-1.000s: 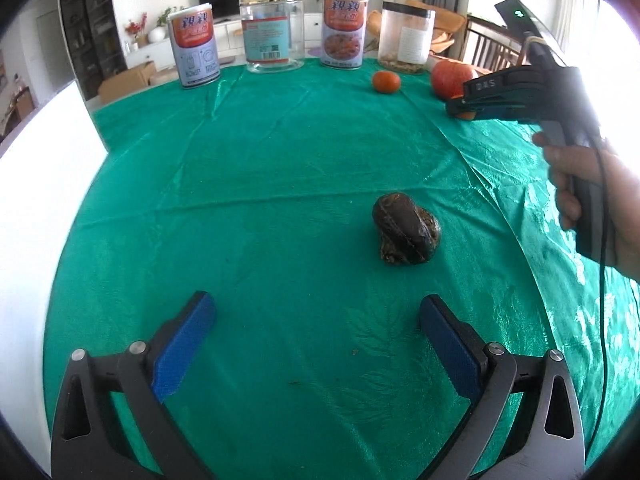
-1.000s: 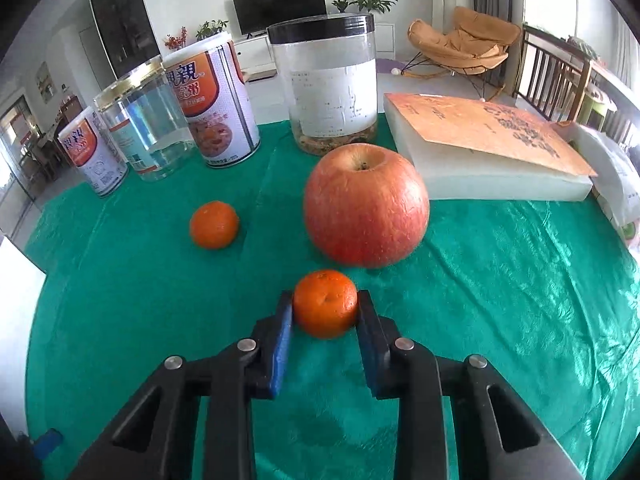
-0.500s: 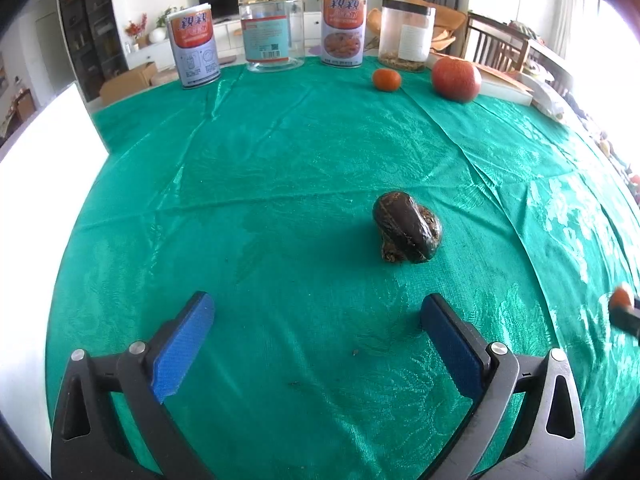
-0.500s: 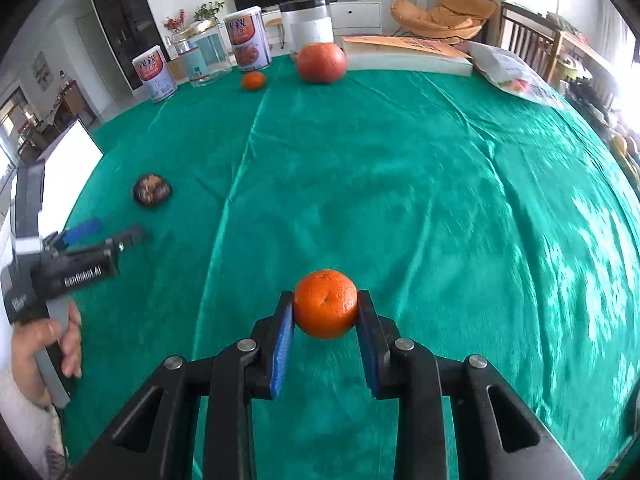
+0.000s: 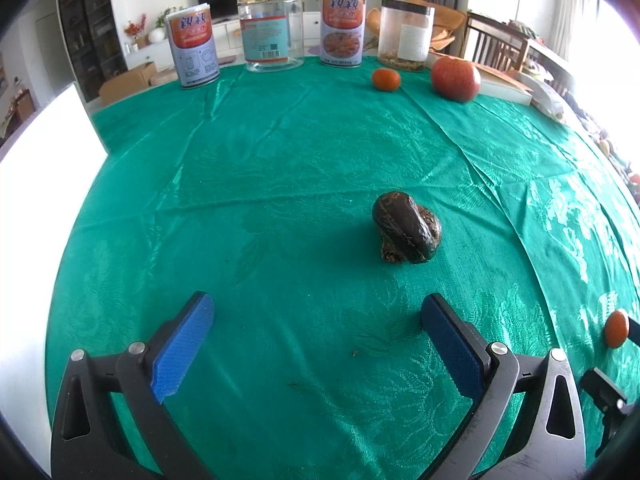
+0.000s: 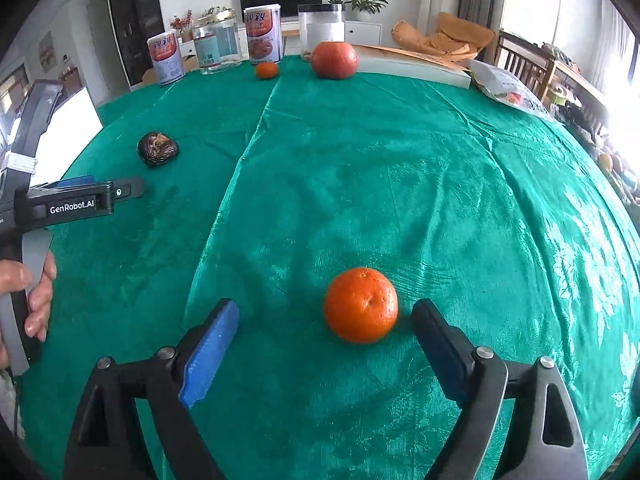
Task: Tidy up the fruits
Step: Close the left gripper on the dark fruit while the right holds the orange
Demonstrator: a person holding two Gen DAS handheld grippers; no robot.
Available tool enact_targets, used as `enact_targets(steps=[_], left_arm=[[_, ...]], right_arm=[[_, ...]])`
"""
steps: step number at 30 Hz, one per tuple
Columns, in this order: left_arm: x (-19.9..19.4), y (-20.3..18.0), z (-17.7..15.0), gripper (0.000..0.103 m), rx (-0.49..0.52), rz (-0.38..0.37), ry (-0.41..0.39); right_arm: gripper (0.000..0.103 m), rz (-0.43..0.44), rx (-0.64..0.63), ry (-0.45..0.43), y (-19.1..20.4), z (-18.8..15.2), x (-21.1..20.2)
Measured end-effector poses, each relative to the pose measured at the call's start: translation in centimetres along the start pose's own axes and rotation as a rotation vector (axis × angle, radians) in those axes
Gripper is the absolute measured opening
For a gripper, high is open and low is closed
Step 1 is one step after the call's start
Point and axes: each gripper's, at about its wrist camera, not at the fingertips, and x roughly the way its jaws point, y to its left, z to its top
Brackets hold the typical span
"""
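My right gripper [image 6: 325, 322] has its jaws opening, and the mandarin [image 6: 361, 305] sits on the green cloth of the desk [image 6: 440, 168] between the two blue pads, closer to the right one, with neither pad pressing on it. In the left wrist view that same mandarin shows only as a sliver at the right edge, beside a dark part of the right gripper.

My left gripper [image 5: 316, 326] has its jaws spread wide with nothing between them, only bare cloth. The dark brown shrivelled fruit [image 5: 406, 233] lies beyond the left gripper, toward its right finger, and apart from it. I cannot tell what kind of fruit it is. In the right wrist view the left gripper's body comes in from the left edge, with a hand [image 6: 28, 292] around its handle.

Taking the dark fruit as my landmark, a second mandarin [image 5: 386, 79] and a red apple [image 5: 455, 79] rest well beyond it near the far rim of the desk, the apple to the right of the mandarin. Behind them stand two printed tins [image 5: 193, 45], a clear glass jar [image 5: 269, 28] and a black-lidded plastic jar [image 5: 405, 33]. A flat white box with an orange top [image 6: 412, 66] lies just right of the apple.
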Motion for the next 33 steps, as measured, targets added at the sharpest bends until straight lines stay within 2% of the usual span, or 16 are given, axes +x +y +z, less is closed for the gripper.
enact_targets(steps=[9, 27, 29, 33], left_arm=[[0.0, 0.0, 0.0, 0.103, 0.000, -0.001, 0.000], [0.1, 0.0, 0.1, 0.102, 0.001, -0.007, 0.002], [0.1, -0.2, 0.2, 0.102, 0.032, -0.055, 0.004], [-0.4, -1.4, 0.3, 0.102, 0.141, -0.209, 0.024]], right_arm=[[0.101, 0.028, 0.007, 0.000, -0.2, 0.0, 0.0], [0.103, 0.048, 0.014, -0.004, -0.5, -0.1, 0.0], [0.103, 0.059, 0.024, -0.010, -0.7, -0.1, 0.0], [0.103, 0.067, 0.031, -0.014, -0.8, -0.1, -0.1]])
